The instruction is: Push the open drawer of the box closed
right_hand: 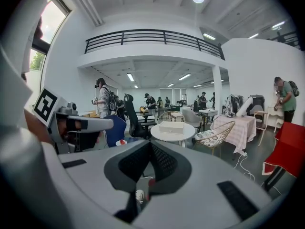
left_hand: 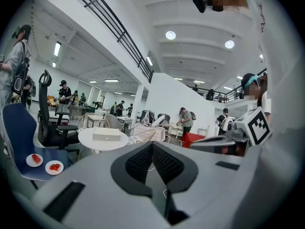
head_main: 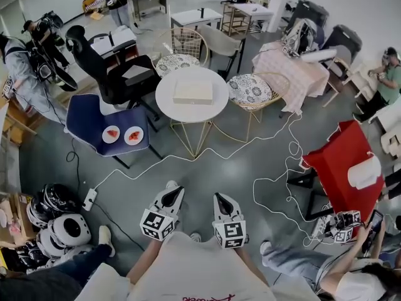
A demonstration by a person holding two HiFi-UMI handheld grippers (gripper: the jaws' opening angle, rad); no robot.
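Observation:
A white box [head_main: 193, 91] lies on a small round white table [head_main: 168, 103] in the middle of the room, a few steps ahead of me. It is too far off to make out its drawer. Both grippers are held low and close to my body, well short of the table. My left gripper [head_main: 175, 190] is shut with nothing in it, its tips meeting. Beside it, my right gripper [head_main: 220, 197] is shut and empty too. The left gripper view has the box [left_hand: 106, 136] small at the left beyond the left gripper [left_hand: 152, 144]. The right gripper view has the box [right_hand: 171, 127] above the right gripper [right_hand: 150, 143].
A blue chair [head_main: 88, 119] with two plates of red food stands left of the table, a black office chair [head_main: 119, 74] behind it. Wire chairs with patterned cushions [head_main: 250, 91] flank the table. A white cable [head_main: 250, 162] trails over the floor. A red stand [head_main: 341, 168] is at the right; people stand around.

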